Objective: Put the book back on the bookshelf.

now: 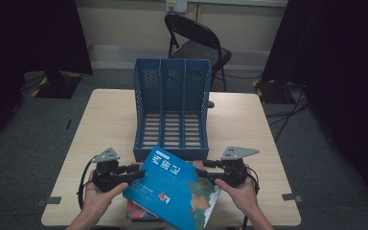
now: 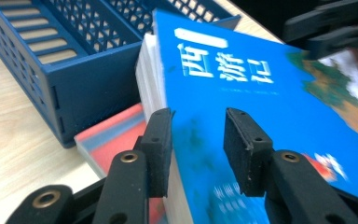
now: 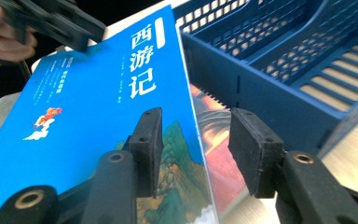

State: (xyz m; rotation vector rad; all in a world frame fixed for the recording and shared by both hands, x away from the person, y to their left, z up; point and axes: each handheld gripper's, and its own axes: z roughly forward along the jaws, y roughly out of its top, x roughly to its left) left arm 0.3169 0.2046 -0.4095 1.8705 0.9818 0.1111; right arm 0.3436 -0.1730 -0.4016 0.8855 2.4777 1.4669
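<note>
Pale wood table (image 1: pixel 105 120) is seen in a dim room w/ dark curtains. Blue book (image 1: pixel 175 189) is held tilted btwn both grippers, just above a red book (image 1: pixel 136 211). Left gripper (image 1: pixel 136 171): jaws part-open, book's spine edge set btwn them, one pad against the page edge; firm grip can't be told. Right gripper (image 1: pixel 206 170): jaws part-open astride the opposite edge, pads apart from it. Just beyond the jaws a blue rack (image 1: pixel 171 112) is stood; further off, a black chair (image 1: pixel 196 40).
</note>
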